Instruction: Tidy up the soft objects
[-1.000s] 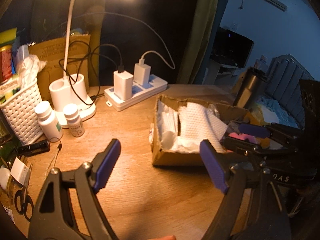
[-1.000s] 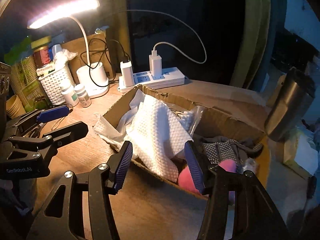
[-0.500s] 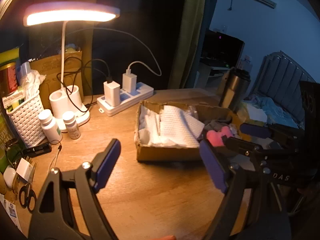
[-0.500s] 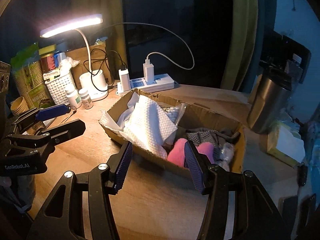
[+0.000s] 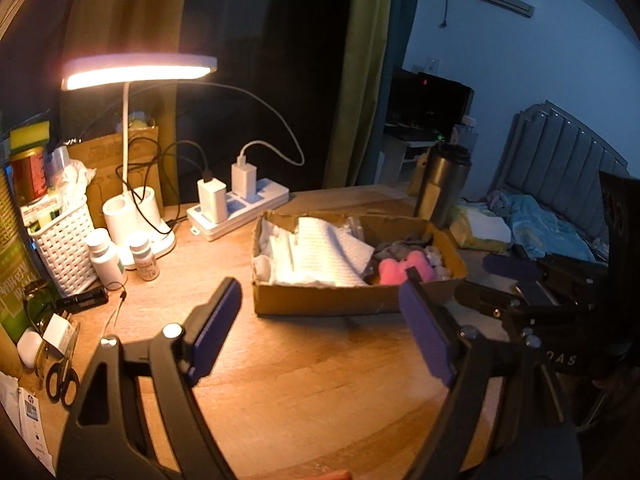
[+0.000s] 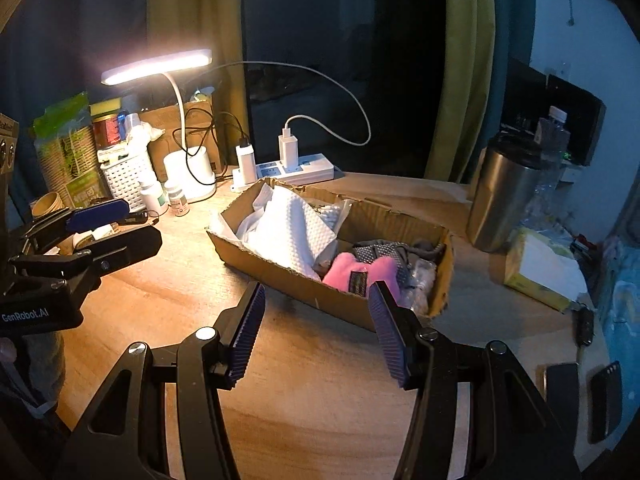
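Two hand-held grippers hover over a wooden desk [image 5: 304, 380] under warm lamplight, both short of the cardboard box [image 6: 304, 280]. The left gripper [image 5: 320, 328] has its purple-padded jaws spread wide with nothing between them; the right gripper [image 6: 316, 332] is likewise parted wide and empty, just before the box's near wall. Inside the box, a white textured cloth [image 6: 292, 232] is heaped at its left end, with a pink plush toy [image 6: 360, 276] at its right end lying against a grey patterned fabric [image 6: 380, 252]. Right of the box stands a steel tumbler [image 6: 500, 200], with a tissue pack [image 6: 540, 268] nearer. Behind the box sits a white power strip [image 6: 296, 168]; left of that, two small bottles [image 5: 124, 256], a white basket [image 5: 64, 244] and the lit desk lamp [image 5: 136, 72].
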